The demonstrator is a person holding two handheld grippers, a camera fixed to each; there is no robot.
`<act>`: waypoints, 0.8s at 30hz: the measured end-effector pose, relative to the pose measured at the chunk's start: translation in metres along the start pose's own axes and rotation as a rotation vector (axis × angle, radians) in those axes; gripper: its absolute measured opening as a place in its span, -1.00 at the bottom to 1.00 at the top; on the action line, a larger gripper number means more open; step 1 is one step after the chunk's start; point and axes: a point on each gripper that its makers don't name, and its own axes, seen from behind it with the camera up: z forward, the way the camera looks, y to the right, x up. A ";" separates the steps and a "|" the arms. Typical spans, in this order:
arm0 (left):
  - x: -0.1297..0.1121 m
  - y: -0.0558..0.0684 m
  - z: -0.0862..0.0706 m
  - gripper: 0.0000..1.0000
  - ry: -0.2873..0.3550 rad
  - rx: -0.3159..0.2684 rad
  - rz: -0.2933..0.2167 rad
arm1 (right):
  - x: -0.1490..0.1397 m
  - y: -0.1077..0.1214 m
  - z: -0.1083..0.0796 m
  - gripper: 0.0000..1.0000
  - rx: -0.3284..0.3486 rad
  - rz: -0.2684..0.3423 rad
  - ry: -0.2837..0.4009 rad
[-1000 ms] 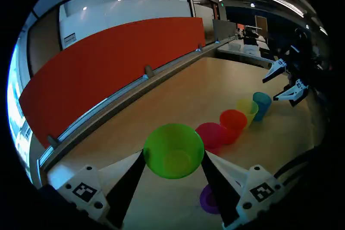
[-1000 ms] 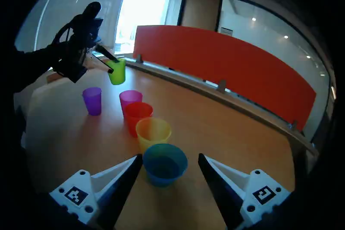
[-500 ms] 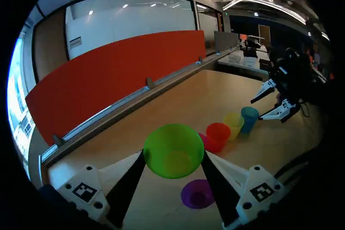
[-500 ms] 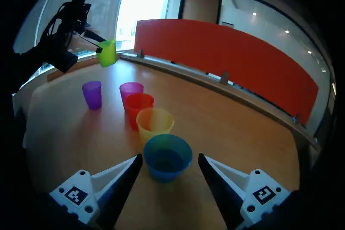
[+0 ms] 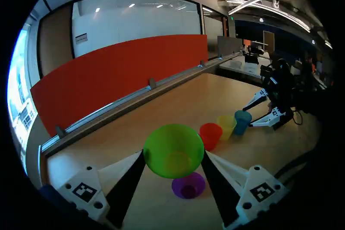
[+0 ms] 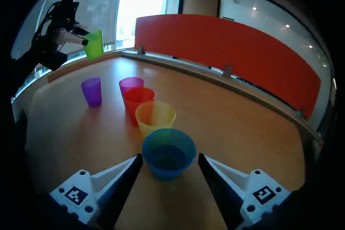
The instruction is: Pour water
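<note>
The left gripper (image 5: 173, 154) has its jaws closed on a green cup (image 5: 173, 151), one finger pressing each side of the rim. In the right gripper view the cup hangs in the air well above the counter (image 6: 241, 135), near its far edge and beyond the purple cup (image 6: 91, 92). In the left gripper view the purple cup stands on the counter just below the green one.

A row of cups stands close together on the counter: pink (image 6: 130, 84), red (image 6: 139, 99), yellow (image 6: 155, 118) and blue (image 6: 168, 154). The right gripper (image 6: 168, 158) sits low over the counter with its jaws spread about as wide as the blue cup, one finger on each side of it. The gaps at the rim are too fine to tell whether the fingers touch it. Whether any cup holds water cannot be made out. An orange partition (image 6: 233, 53) runs along the counter's long edge.
</note>
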 end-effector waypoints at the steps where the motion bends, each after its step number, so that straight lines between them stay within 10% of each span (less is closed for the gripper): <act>1: -0.001 0.000 -0.002 0.75 0.002 0.003 0.000 | 0.000 0.000 0.001 1.00 0.001 0.000 -0.001; 24: -0.030 0.004 -0.043 0.75 0.041 0.059 -0.080 | -0.003 -0.001 0.022 1.00 0.020 0.021 0.011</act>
